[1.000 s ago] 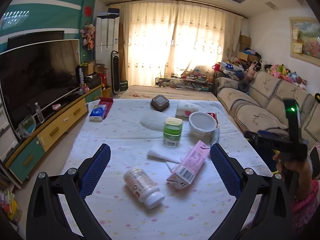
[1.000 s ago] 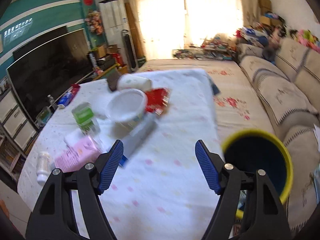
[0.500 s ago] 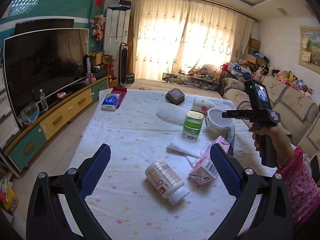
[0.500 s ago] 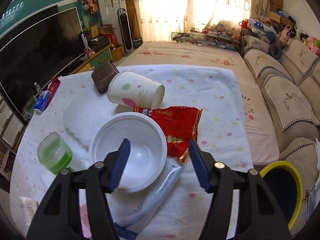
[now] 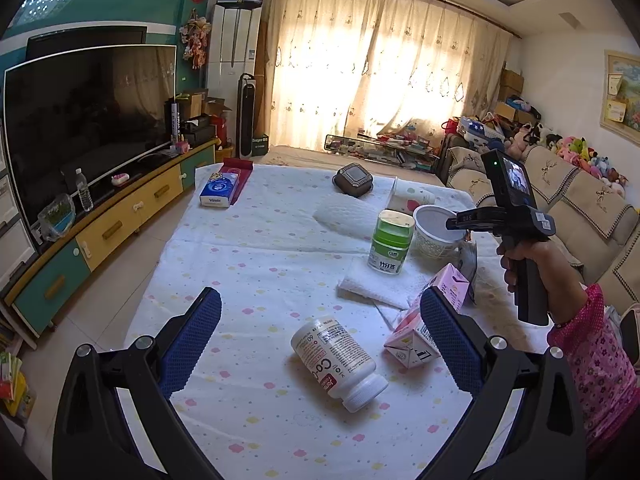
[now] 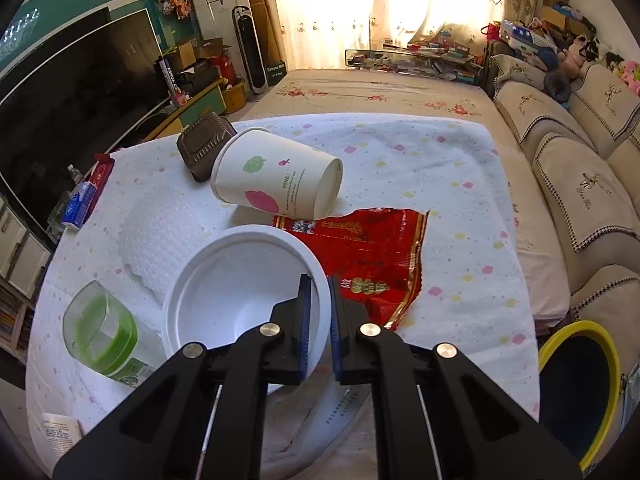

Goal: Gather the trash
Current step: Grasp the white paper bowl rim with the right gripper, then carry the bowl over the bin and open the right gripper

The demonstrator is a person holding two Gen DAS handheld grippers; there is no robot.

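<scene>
My right gripper (image 6: 319, 300) is shut on the right rim of a white plastic bowl (image 6: 236, 280), one finger inside and one outside; it also shows in the left wrist view (image 5: 436, 232). A red wrapper (image 6: 372, 256) lies right of the bowl. A paper cup (image 6: 276, 184) lies on its side behind it. A green-capped jar (image 6: 100, 332) stands to the left. My left gripper (image 5: 320, 328) is open and empty above a fallen white pill bottle (image 5: 340, 360) and a pink carton (image 5: 424, 320).
A yellow-rimmed trash bin (image 6: 580, 392) stands on the floor right of the table (image 6: 460, 200). A white towel (image 5: 380, 284), a dark box (image 5: 354, 178) and a tissue pack (image 5: 220, 194) lie on the table. The sofa (image 6: 580, 168) is at right, the TV cabinet (image 5: 100, 232) at left.
My right gripper has moved forward over the table and closed from open onto the bowl's rim. The left gripper has shifted slightly left and stayed open.
</scene>
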